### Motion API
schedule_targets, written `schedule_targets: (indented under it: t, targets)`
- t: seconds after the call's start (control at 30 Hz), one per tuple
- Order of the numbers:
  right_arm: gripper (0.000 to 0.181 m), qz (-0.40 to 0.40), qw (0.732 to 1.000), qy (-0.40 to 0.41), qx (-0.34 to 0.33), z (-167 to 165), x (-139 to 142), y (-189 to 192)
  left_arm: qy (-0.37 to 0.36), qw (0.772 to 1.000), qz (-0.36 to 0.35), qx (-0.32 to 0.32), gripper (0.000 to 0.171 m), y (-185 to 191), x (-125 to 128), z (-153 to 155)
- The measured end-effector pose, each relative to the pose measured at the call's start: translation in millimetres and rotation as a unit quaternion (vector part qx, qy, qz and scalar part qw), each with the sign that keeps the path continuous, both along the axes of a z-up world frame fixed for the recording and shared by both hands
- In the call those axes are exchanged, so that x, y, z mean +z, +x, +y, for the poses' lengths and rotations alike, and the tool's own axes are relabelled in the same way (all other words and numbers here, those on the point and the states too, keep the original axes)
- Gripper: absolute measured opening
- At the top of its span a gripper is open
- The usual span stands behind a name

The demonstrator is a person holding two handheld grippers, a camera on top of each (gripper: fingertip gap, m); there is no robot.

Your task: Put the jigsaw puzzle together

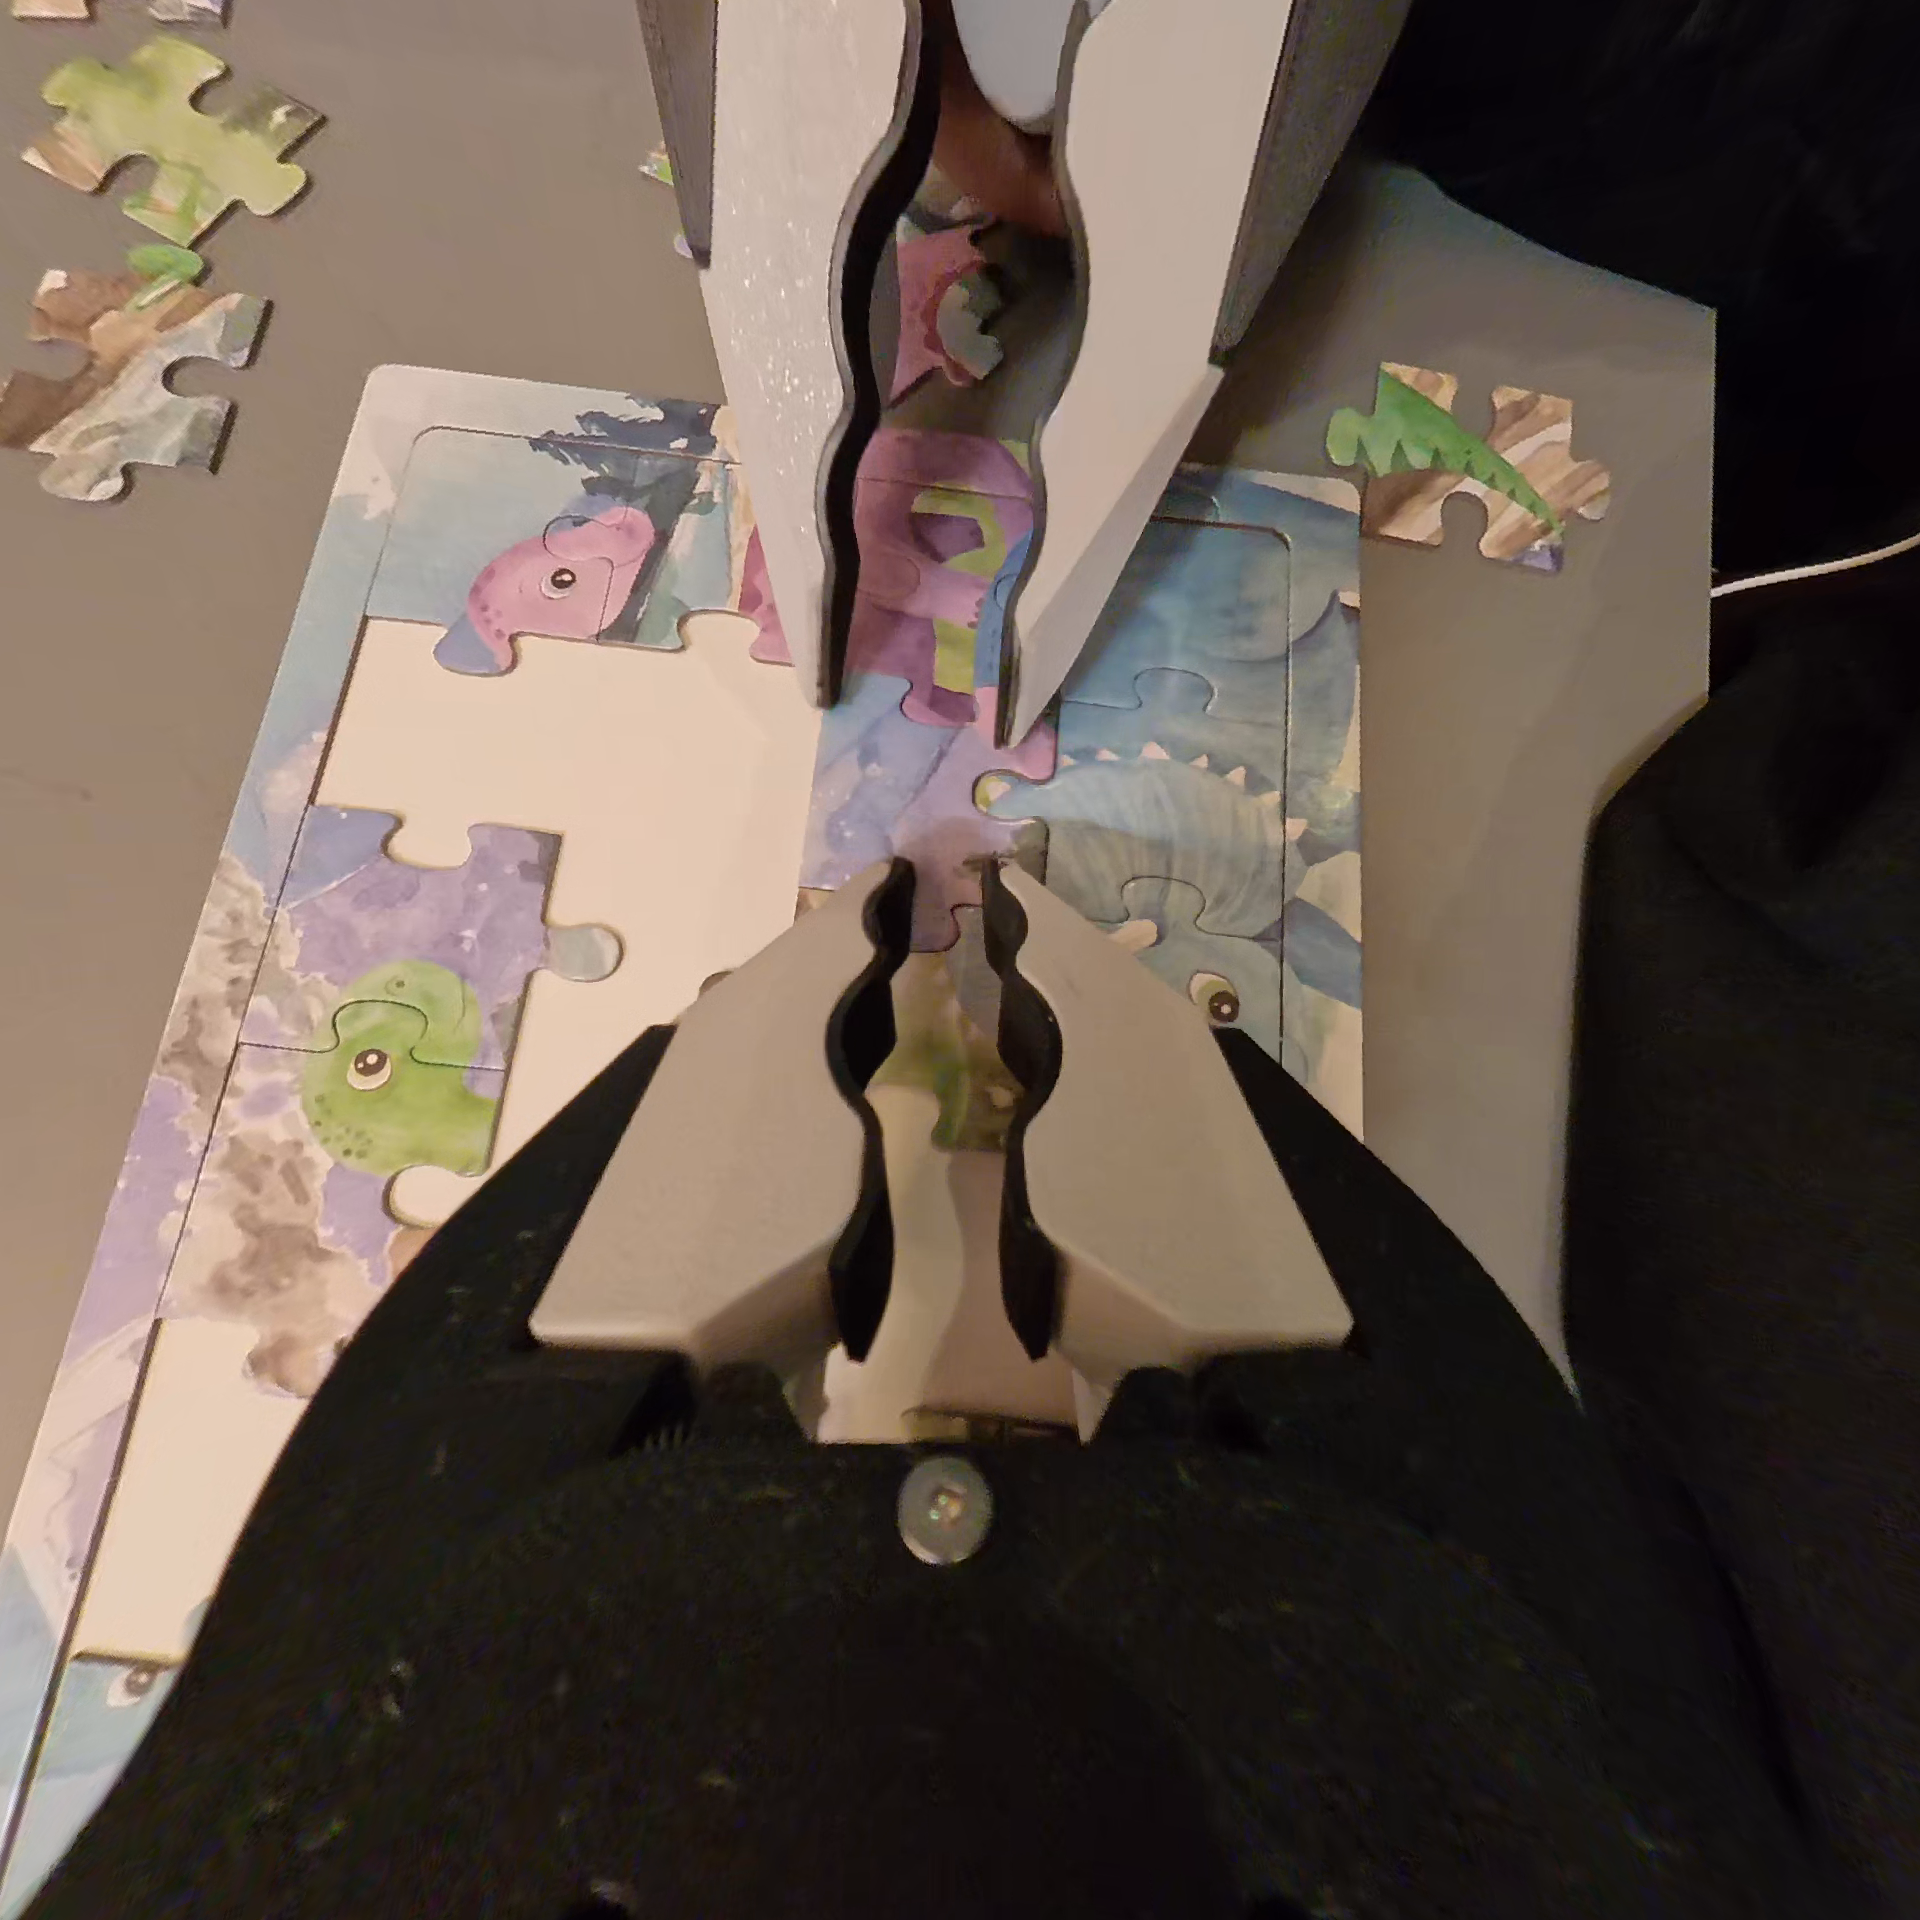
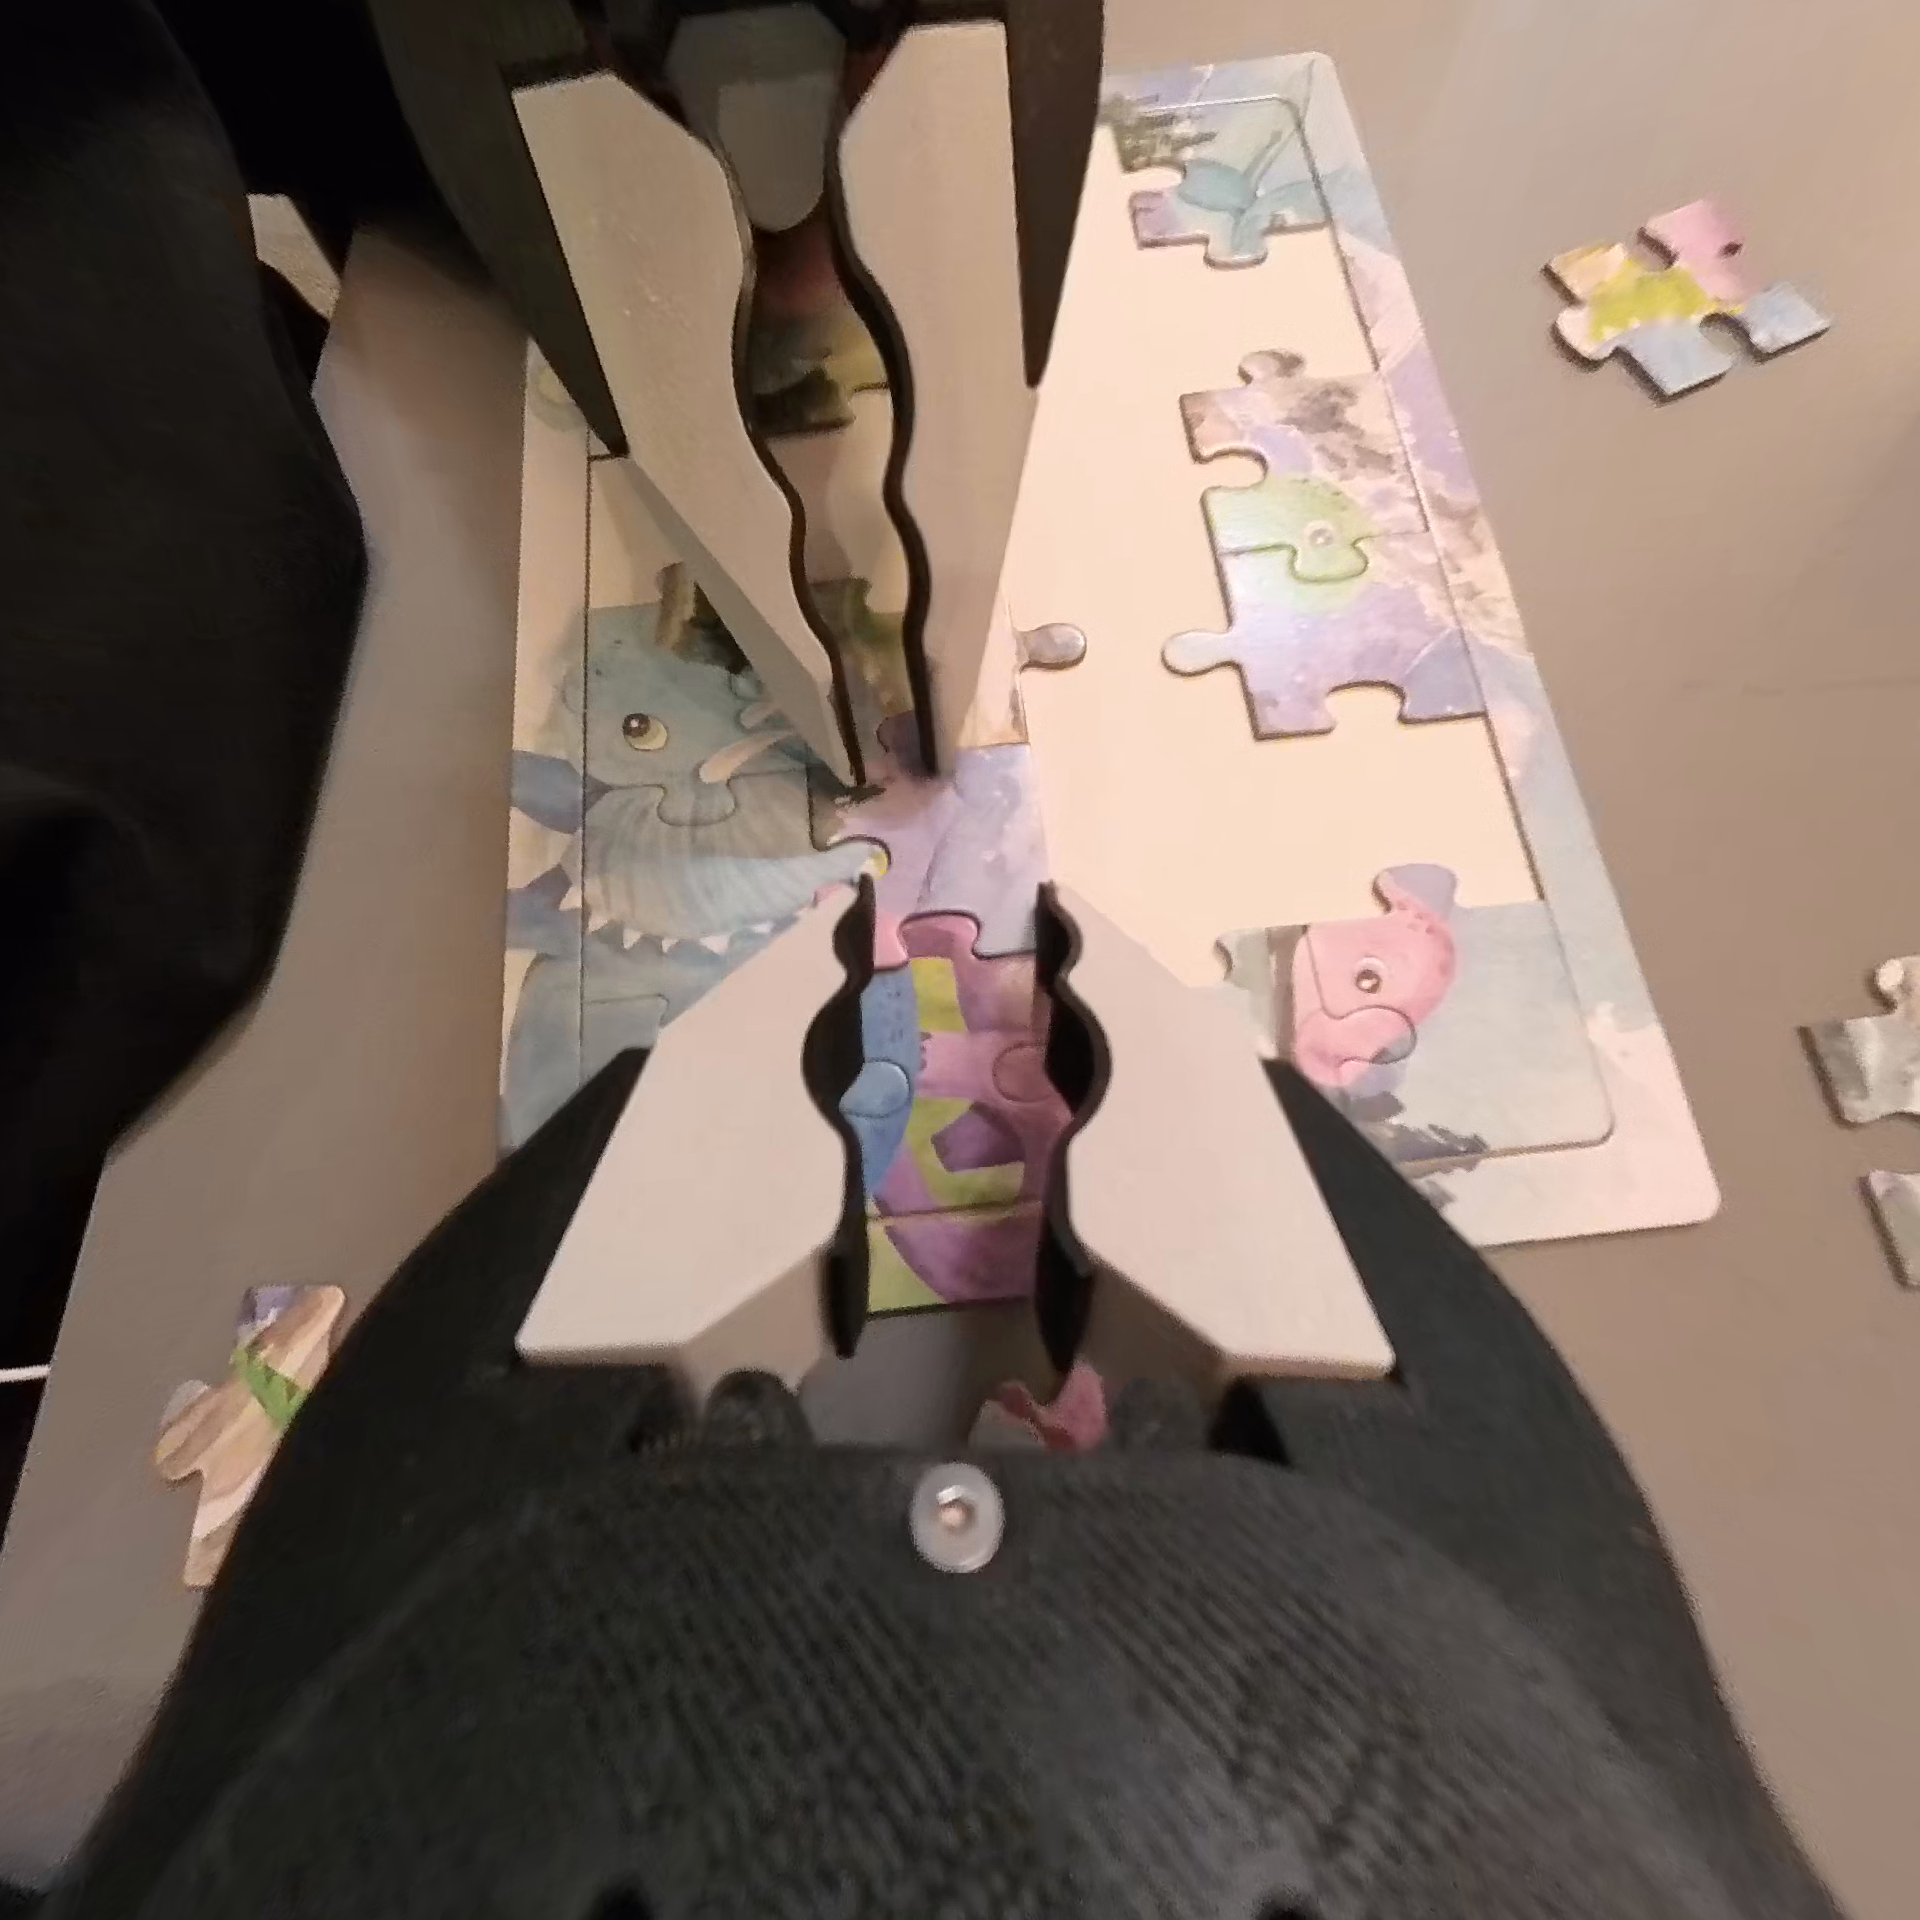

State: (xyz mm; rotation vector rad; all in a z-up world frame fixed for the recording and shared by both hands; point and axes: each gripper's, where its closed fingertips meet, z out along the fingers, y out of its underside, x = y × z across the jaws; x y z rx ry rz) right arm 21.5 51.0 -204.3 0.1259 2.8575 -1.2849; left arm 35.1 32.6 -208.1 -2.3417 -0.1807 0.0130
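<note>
Grey tabletop (image 1: 499,260) carries the puzzle tray (image 1: 374,416) — partly filled, with a large bare cream area in the middle. Left gripper (image 1: 940,868) hovers low over the purple centre piece (image 1: 883,800), jaws a narrow gap apart, nothing between them. Right gripper (image 2: 951,888) faces it from the opposite side, tips just above the pink-and-purple dinosaur pieces (image 2: 977,1081), jaws slightly wider, also gripping nothing. Both sets of tips are near each other over the tray's middle. Loose pieces lie off the tray — a green one (image 1: 177,135) and a brown-grey one (image 1: 135,384) at the far left, a palm-leaf one (image 1: 1475,468) beside the tray's far right corner.
</note>
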Motion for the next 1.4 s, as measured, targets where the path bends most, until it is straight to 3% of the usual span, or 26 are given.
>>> schedule_targets:
  t: [0.33,0.53,0.67,1.1,1.4]
  targets:
    - [0.0,-0.018,1.0,-0.01,-0.014,1.8,-1.7,-3.2,-0.001,1.0,-0.003,0.002,0.005,2.8,-0.3,3.1]
    - [0.0,0.016,1.0,0.011,0.015,2.1,-1.8,3.8,-0.004,1.0,0.002,0.003,0.0,4.5,-0.7,5.3]
    - [0.0,-0.004,0.999,0.006,0.043,1.4,-0.4,15.5,-0.004,1.0,-0.005,0.005,0.0,4.8,-0.8,5.0]
    - [0.0,-0.05,0.997,0.0,0.05,-1.3,-1.1,23.1,-0.015,1.0,0.012,0.002,0.0,2.8,-0.5,3.2]
    - [0.0,-0.035,0.998,0.004,0.047,2.8,0.1,21.7,-0.011,1.0,0.013,0.008,0.002,-0.2,0.2,2.8]
